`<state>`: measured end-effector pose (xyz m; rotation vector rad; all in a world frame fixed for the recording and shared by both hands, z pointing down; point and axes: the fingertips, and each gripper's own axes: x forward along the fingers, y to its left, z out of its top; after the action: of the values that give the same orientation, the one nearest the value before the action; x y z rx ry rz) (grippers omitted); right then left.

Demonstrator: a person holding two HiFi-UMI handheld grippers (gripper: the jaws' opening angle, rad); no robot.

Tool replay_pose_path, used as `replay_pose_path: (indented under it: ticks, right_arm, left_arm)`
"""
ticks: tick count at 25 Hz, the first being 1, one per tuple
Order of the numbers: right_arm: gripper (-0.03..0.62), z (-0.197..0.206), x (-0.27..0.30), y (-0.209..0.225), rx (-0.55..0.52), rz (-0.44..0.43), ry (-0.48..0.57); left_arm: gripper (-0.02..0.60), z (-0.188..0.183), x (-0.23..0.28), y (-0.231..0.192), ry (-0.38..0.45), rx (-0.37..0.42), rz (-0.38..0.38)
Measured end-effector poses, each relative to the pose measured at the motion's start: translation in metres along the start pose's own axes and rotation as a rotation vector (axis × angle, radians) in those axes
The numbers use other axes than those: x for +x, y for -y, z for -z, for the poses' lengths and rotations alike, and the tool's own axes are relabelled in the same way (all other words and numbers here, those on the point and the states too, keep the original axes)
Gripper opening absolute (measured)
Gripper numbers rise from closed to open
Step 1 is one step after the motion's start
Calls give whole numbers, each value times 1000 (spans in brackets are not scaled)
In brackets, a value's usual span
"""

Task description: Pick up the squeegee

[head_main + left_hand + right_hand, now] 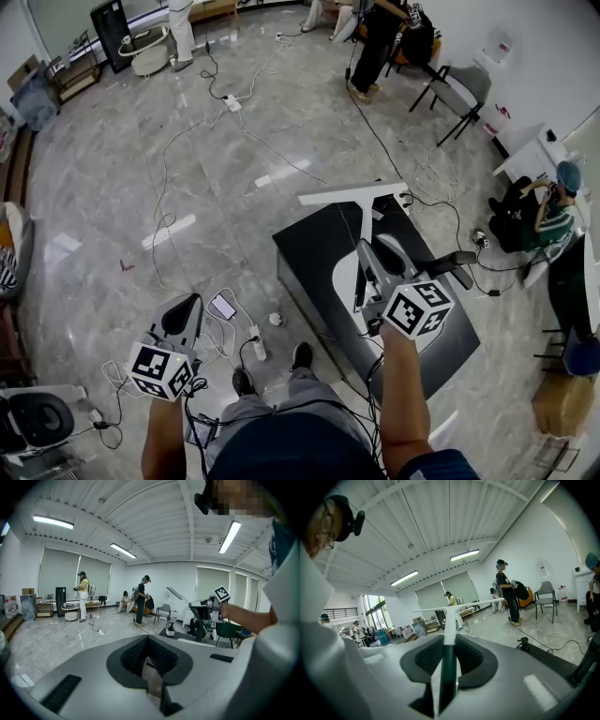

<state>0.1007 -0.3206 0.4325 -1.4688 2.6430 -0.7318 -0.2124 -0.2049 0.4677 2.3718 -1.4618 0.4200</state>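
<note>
Where the right gripper is biting: its two dark ribbed pads are pinching the squeegee by the handle, one pad on each side, no gap showing.
Squeegee look: it's coming across as a skinny T, with a long thin white bar running across the far end. The straight handle is going from white near the bar to dark green down where the pads are gripping it.
Squeegee place: it's hanging up in the air in that right claw, handle sticking out ahead of the jaws. From the head view the bar is sitting out past the far edge of the black table.
Left gripper: its pad tips are looking like they're meeting, and nothing is getting pinched between them. It's hovering off to the left over the floor, well apart from the squeegee.
Marker cube: it's riding on the back of the right claw, right at the person's hand.
Floor: grey and marbled, with white cables snaking all over. A phone and a power strip are lying near the person's shoes.
Background: a few people are standing and sitting along the far side, and a chair is sitting by the wall.
</note>
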Motion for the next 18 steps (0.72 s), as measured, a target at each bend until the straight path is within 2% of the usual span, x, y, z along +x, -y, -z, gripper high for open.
replay_pose_path:
  ticks: [6,18]
  right_arm:
    - [92,-28,-24,-31,-26,-13,76]
    - [92,-63,-60,-80,-110,1,140]
  left_arm:
    - [6,-7,-22,-5,24,12,-3]
    - [6,-24,-60,-11,67,33,4]
